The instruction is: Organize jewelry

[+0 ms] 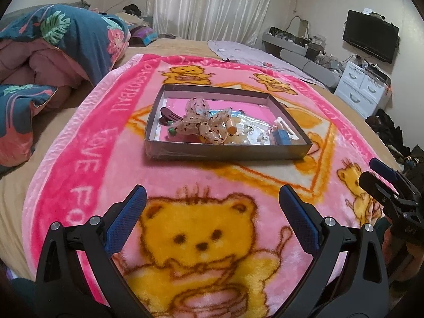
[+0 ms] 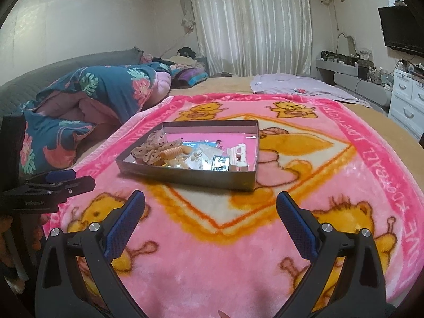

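Pink blanket, yellow bears

The blanket (image 1: 87, 143) is pink with yellow bears; the quilt (image 1: 66, 34) is dark blue, green-leafed, pink-flowered.

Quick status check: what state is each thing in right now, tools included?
Left tool: open, empty, short of the box.
Right tool: open, empty, short of the box.
Box: lidless, flat on the blanket.
Bow: loose in the box.
Hair clip: in the box, beside the bow.

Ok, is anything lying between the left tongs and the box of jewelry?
Nothing visible. Only bare pink blanket lies between the open left tongs and the near wall of the box.
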Demonstrator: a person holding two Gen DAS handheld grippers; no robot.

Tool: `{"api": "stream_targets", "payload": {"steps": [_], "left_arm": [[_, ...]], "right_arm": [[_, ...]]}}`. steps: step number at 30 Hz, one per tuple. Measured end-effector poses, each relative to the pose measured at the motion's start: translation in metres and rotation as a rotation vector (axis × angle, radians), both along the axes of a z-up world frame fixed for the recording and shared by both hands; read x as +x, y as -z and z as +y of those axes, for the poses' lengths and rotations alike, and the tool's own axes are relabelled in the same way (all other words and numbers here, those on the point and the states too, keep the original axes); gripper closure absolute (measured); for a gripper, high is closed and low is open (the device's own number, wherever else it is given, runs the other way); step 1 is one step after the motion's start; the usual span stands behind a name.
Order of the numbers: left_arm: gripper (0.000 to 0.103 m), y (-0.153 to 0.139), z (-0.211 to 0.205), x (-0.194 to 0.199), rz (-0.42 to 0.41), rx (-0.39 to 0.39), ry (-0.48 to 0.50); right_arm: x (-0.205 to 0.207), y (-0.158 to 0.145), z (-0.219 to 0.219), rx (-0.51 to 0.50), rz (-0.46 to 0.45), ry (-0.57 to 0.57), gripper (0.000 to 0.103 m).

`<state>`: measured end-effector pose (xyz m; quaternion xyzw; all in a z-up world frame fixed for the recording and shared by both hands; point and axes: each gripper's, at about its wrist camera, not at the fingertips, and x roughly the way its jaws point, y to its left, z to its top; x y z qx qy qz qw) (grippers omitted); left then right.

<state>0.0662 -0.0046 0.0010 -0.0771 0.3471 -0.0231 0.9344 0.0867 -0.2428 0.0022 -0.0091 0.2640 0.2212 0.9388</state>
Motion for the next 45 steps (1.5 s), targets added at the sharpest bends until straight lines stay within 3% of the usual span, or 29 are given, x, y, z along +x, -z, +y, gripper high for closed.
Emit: {"api": "stream_targets", "payload": {"steps": [45], "left_arm": [[0.009,-0.0001,-0.0039,-0.0009,0.006,0.007,-0.003]], "right_arm": [[0.0025,0.0044,-0.0008,-0.004,0.01,-0.001,0.004]]}}
